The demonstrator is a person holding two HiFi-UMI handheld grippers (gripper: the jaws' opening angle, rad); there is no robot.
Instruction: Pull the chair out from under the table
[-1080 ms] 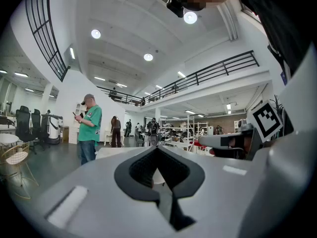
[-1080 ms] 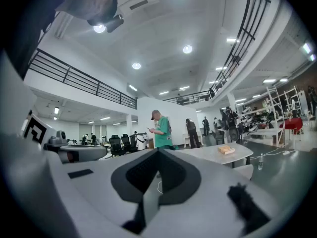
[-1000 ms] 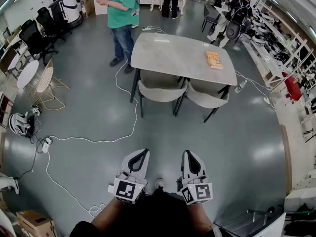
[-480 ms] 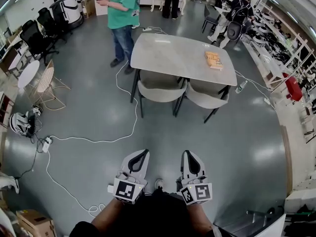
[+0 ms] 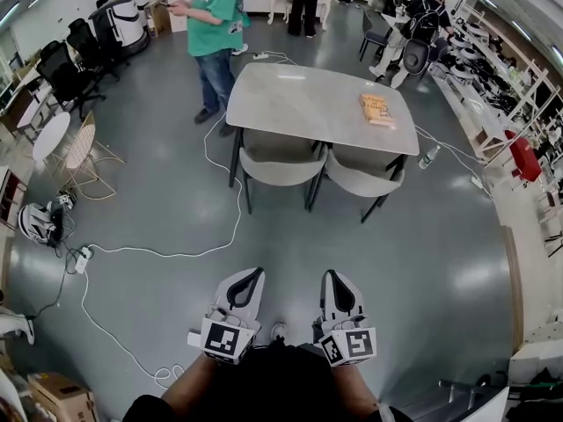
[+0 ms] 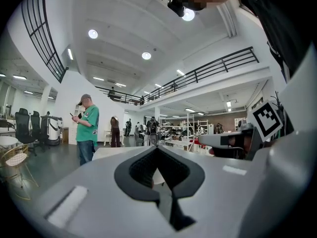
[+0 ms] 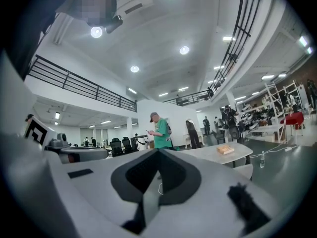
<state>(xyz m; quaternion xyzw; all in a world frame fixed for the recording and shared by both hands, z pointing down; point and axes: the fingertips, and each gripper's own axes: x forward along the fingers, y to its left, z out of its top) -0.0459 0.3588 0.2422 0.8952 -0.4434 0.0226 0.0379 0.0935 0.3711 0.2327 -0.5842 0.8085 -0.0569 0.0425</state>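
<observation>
Left gripper (image 5: pixel 249 276) and right gripper (image 5: pixel 332 276) were both closed with nothing between their jaws; we held them level, side by side, well apart from the grey table (image 5: pixel 299 95). Under its near edge the left chair (image 5: pixel 280 167) and the right chair (image 5: pixel 365 179) sat tucked in, just beside each other. An orange book (image 5: pixel 376 110) lay near the table's right end, and a person in a green shirt (image 5: pixel 213 16) stood by its far left corner.

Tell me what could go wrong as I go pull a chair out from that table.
The white cable on the floor lies beside your path: a trip risk. One chair sits close beside the second chair, so pulling either may snag both. Left gripper and right gripper are shut; open them first.
</observation>
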